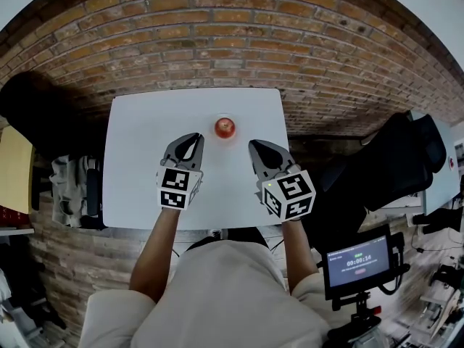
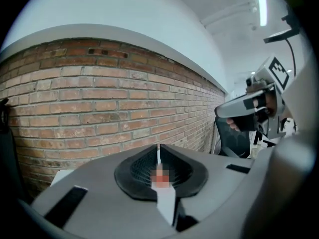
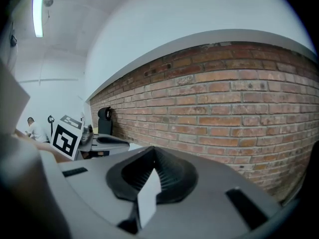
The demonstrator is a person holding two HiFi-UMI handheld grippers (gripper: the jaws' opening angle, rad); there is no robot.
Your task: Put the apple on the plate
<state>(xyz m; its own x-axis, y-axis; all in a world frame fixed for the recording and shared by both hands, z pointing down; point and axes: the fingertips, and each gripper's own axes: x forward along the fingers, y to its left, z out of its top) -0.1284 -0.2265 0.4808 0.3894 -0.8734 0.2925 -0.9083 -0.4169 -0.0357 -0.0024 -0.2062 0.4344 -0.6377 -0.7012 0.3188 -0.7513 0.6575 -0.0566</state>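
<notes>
1. The apple (image 1: 225,127) sat on the white tabletop (image 1: 141,158), near the middle of the head view, just ahead of both grippers. I could not tell if a plate was there.
2. The left gripper (image 1: 196,138) had its jaws together and held nothing. The right gripper (image 1: 254,146) was the same.
3. I think one gripper needed to open its jaws wide first, go low, then close softly round the apple's middle.
</notes>
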